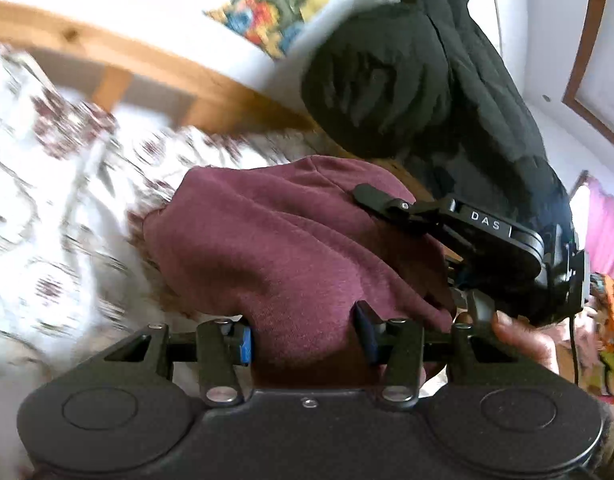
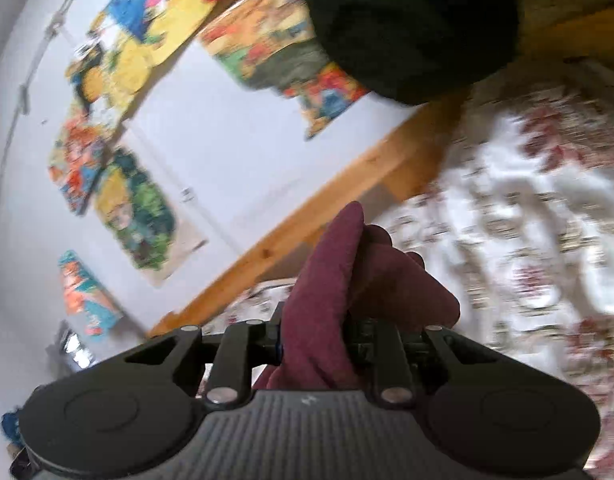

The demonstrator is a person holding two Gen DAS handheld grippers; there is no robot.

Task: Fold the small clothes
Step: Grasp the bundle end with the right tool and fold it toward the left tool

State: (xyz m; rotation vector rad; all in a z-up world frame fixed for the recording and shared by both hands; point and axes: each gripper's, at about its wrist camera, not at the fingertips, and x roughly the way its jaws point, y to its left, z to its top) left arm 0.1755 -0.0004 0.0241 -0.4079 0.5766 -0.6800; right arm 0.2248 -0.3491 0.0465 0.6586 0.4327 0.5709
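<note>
- Jaws of the left gripper (image 1: pixel 307 338) were part-closed on a maroon garment (image 1: pixel 291 240); cloth filled the gap between the two fingers and bunched forward of them.
- Jaws of the right gripper (image 2: pixel 313 344) stood narrow, pinching a fold of the same garment (image 2: pixel 327 300), which rose in a peak just ahead of the fingers.
- In the left wrist view the right gripper (image 1: pixel 381 200) lay across the upper right of the cloth, one dark finger pressed against the fabric; the lettering "DAS" showed on its body.
- A hand (image 1: pixel 523 340) held that gripper, with a black sleeve (image 1: pixel 427 80) rising behind it.
- The garment hung between the two grippers, above a bed cover (image 1: pixel 47 200) printed with red flowers on white. Whether any part of it touched the cover could not be told.
- The cover was blurred in both views (image 2: pixel 527 220).
- A wooden bed frame (image 1: pixel 147 68) ran along the far edge of the cover; it also showed in the right wrist view (image 2: pixel 307 224).
- A white wall (image 2: pixel 227 120) behind the frame carried several bright paintings (image 2: pixel 147 32).
- Pink cloth (image 1: pixel 605 228) showed at the right edge of the left wrist view.
</note>
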